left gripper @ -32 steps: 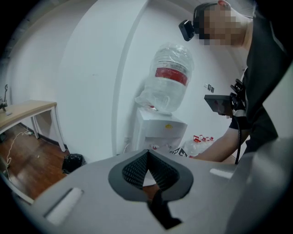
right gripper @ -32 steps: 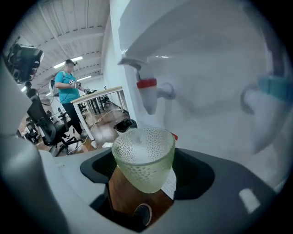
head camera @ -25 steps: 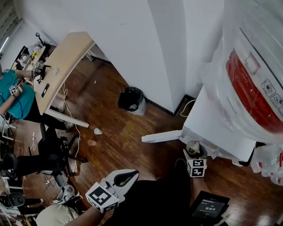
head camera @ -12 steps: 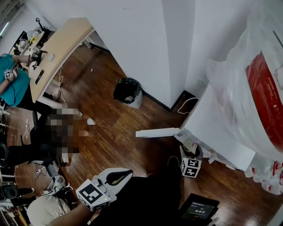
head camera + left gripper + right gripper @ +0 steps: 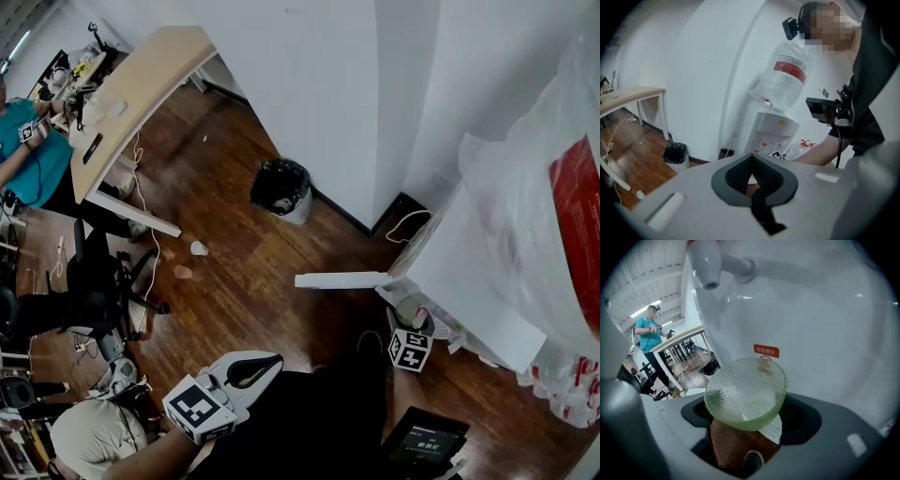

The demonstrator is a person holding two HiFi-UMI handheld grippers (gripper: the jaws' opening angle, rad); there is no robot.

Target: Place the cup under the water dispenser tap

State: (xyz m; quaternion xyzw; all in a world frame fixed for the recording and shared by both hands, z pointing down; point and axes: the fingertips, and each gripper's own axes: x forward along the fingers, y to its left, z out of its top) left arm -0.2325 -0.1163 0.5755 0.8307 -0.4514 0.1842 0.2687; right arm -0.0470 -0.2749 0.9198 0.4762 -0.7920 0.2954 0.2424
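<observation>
A green dimpled glass cup sits between the jaws of my right gripper, whose pads hold its sides while the jaws are opening slightly. The cup hangs in front of the white water dispenser, below and right of the red-topped tap. In the head view the cup and right gripper are tucked against the dispenser. My left gripper is low at the front, shut and empty; its tips meet.
A large plastic-wrapped water bottle tops the dispenser. A black bin stands by the white wall, and a small paper cup lies on the wooden floor. A desk and a person in teal are far left.
The right gripper with the cup has sunk a little against the dispenser. The head view has shifted. The left gripper has hardly moved.
</observation>
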